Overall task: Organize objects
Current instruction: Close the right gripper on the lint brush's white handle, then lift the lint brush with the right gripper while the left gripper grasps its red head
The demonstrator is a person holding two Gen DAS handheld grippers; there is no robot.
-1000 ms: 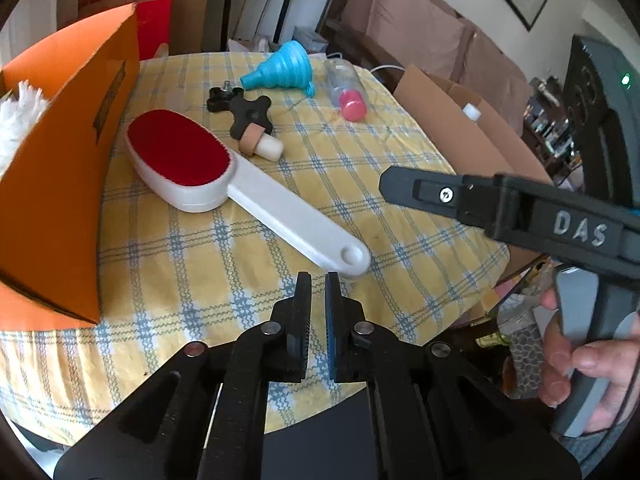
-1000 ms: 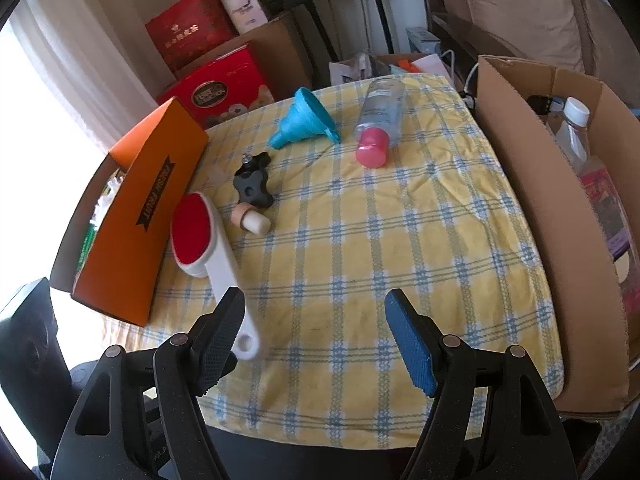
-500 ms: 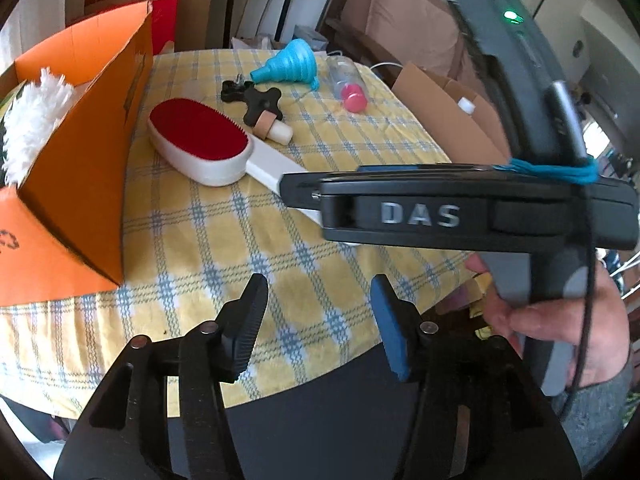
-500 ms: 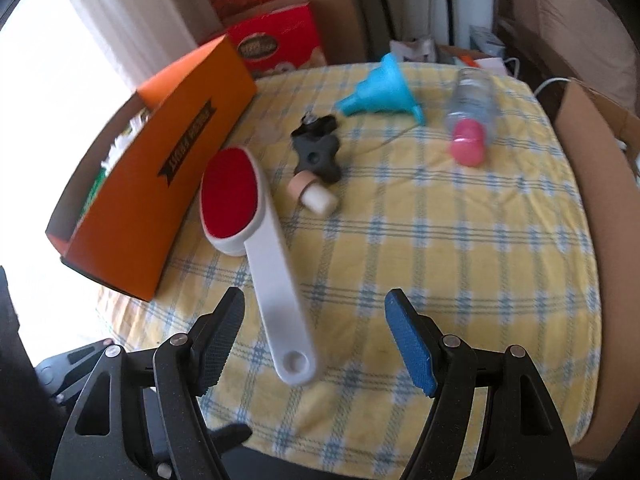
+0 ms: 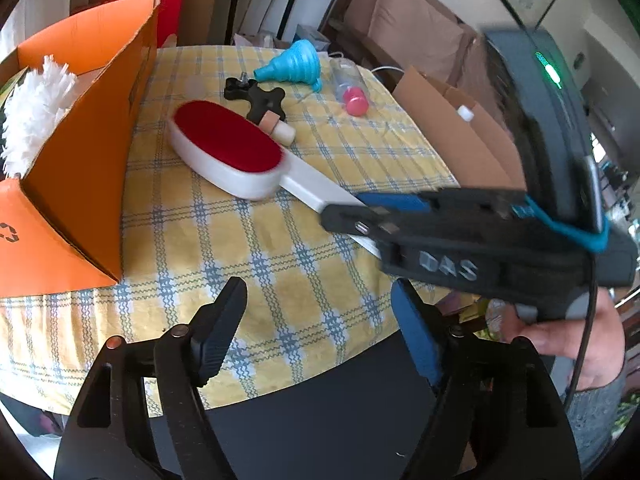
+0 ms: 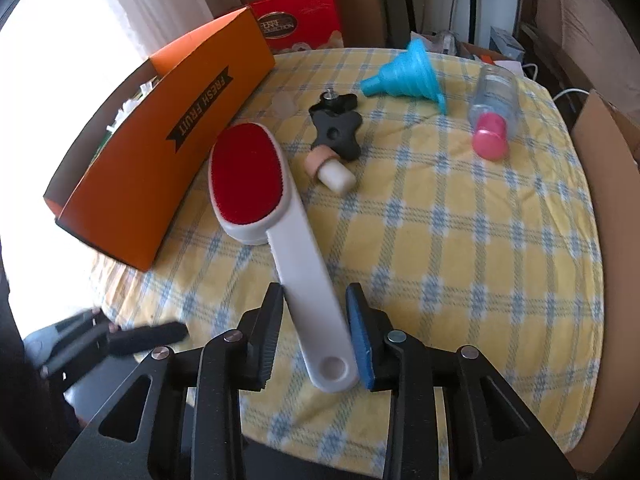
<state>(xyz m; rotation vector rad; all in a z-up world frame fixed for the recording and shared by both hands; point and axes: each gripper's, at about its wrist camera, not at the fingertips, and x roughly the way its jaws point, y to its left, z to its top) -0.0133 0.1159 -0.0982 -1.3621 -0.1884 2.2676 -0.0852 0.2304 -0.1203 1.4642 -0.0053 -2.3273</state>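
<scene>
**Lint brush grab, right side lined up**

Brush (image 6: pixel 276 216) lies flat on the checked tablecloth (image 6: pixel 460 240), red pad toward the orange box (image 6: pixel 160 148), handle pointing at me. My right gripper (image 6: pixel 316 336) straddles the handle near the hanging hole, jaws narrowed but not quite pinching it as far as I can tell. Left gripper (image 5: pixel 320 332) hangs wide and empty off the table edge. I'd guess it's light, stiff plastic, slick on the sides, and head-heavy, so gripping further up the handle beats the very tip.
</scene>
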